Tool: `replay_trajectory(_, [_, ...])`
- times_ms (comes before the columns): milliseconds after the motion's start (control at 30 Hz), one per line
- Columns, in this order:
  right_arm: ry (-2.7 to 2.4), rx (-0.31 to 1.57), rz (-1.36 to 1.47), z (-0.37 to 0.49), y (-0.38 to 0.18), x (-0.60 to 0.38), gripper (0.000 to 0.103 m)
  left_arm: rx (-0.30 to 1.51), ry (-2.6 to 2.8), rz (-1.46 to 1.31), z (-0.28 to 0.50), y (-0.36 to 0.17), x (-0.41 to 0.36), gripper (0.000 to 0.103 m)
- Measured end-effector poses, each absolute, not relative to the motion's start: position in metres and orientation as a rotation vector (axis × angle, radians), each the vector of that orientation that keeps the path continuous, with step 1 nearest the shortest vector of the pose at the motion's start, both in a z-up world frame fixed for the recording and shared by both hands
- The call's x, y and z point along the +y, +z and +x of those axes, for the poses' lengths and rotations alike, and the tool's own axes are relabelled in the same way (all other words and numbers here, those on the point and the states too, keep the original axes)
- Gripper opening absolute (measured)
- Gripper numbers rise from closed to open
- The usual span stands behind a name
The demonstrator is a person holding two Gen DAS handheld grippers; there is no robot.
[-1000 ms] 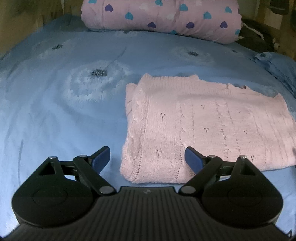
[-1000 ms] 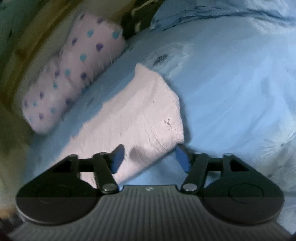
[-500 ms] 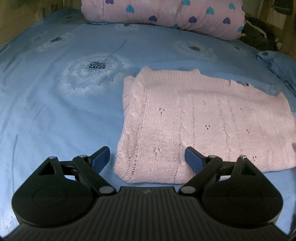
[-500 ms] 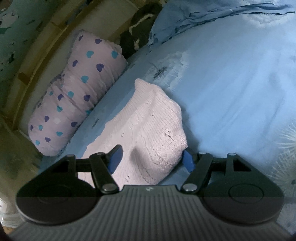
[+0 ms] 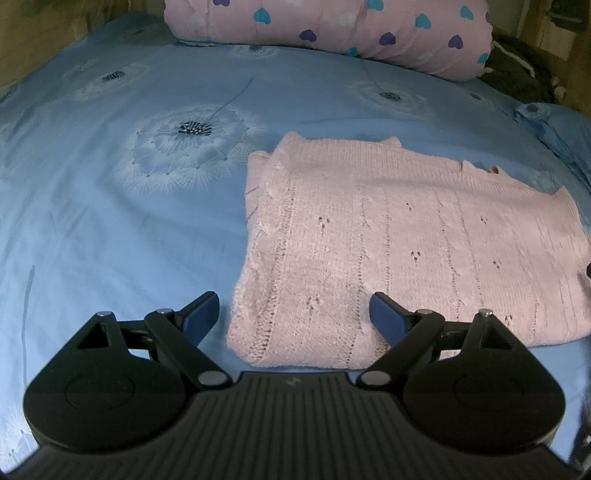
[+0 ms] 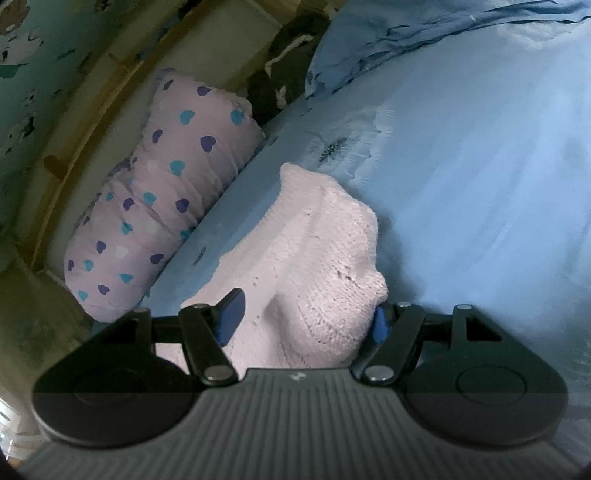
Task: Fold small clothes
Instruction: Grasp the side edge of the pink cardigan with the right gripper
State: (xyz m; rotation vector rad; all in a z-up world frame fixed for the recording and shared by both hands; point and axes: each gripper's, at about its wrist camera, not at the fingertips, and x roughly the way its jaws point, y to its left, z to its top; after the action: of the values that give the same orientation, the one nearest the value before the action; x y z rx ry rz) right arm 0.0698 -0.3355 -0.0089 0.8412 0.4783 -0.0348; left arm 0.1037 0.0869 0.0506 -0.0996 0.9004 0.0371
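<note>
A pale pink knitted sweater (image 5: 388, 243) lies folded flat on the blue bed sheet (image 5: 129, 240). My left gripper (image 5: 293, 317) is open, its jaws straddling the sweater's near left corner, just above it. In the right wrist view the sweater's right end (image 6: 314, 258) bulges up between the jaws of my right gripper (image 6: 306, 317), which is open around that end without pinching it.
A pink bolster pillow with blue and purple hearts (image 5: 332, 29) lies along the far edge of the bed; it also shows in the right wrist view (image 6: 166, 206). A crumpled blue cloth (image 6: 406, 33) and a dark item (image 6: 284, 85) sit beyond the sweater's right end.
Both grippers have moved closer to the sweater. The right gripper has advanced so the sweater's end now sits between its open jaws. The sweater has not moved.
</note>
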Motion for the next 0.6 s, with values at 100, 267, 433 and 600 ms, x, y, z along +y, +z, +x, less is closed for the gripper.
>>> replay_trajectory(100, [-0.03,0.463,0.859,0.0712,-0.0113,-0.3371,0.069,0.9,0.037,-0.095,0.1039,0.0503,0.0868,0.091])
replay_trajectory(267, [-0.041,0.449,0.872,0.0745,-0.0141,-0.3367,0.06,0.888,0.04,-0.088,0.103,0.0524,0.0864,0.092])
replay_trajectory(433, [-0.065,0.457,0.882,0.0747,-0.0157,-0.3388,0.047,0.891,0.043,-0.097,0.1033,0.0526,0.0863,0.092])
replay_trajectory(600, [-0.067,0.47,0.897,0.0776,-0.0158,-0.342,0.041,0.887,0.031,-0.089,0.1026,0.0541,0.0836,0.092])
